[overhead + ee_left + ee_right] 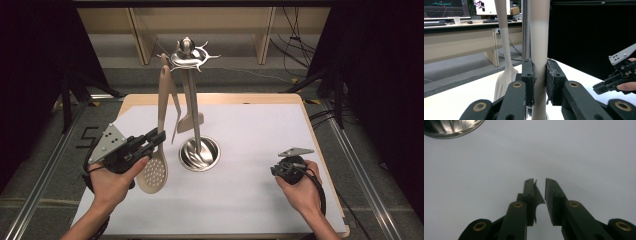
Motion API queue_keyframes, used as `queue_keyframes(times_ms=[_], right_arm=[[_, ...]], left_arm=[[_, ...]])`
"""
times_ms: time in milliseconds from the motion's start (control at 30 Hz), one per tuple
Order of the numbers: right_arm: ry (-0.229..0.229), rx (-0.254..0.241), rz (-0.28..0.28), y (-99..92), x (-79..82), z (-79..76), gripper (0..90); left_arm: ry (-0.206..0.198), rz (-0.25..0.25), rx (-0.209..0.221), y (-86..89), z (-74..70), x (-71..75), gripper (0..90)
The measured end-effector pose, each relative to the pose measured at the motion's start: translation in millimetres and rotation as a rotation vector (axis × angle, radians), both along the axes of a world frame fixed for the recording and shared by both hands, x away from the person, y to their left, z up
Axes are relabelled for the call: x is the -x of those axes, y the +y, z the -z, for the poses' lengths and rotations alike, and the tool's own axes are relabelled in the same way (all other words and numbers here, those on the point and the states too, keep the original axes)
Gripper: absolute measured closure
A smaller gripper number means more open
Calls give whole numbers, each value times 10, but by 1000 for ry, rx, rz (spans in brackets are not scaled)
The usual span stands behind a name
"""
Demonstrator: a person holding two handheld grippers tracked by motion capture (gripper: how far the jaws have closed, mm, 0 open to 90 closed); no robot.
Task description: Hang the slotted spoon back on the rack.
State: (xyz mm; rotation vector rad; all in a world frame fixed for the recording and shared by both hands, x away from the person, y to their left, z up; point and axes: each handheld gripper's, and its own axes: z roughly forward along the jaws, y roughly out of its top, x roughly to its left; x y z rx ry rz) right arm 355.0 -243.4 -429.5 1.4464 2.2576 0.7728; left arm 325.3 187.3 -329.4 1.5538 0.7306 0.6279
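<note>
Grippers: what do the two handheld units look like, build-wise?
Both the left gripper and the right gripper are black linkage units with brass-coloured pivot pins and flat black pads. Each carries a grey three-cornered plate dotted with holes and trails a black cable. Forearms are bare, no sleeves.

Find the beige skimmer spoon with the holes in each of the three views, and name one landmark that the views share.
High view: the skimmer spoon hangs left of centre, its handle clamped in the left tool.
Left gripper view: its handle rises at centre between the pads.
Right gripper view: not in it.
Shared landmark: the steel stand, its pole and its base.
</note>
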Motion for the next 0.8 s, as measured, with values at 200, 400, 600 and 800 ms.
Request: queue_keyframes(times_ms=[200,400,600,800], right_arm=[[0,-1,0,-3,1,-4,790],[-2,3,2,-8,-1,-5,791],[-4,2,5,-12,-2,-1,790],[-5,4,3,-20,2,-9,789]], left_arm=[[11,-7,-3,-26,11,-35,778],[26,-10,-14,-69,19,-84,778],[43,-10,-10,-129,27,-135,777],[53,-8,-9,-185,47,-184,776]])
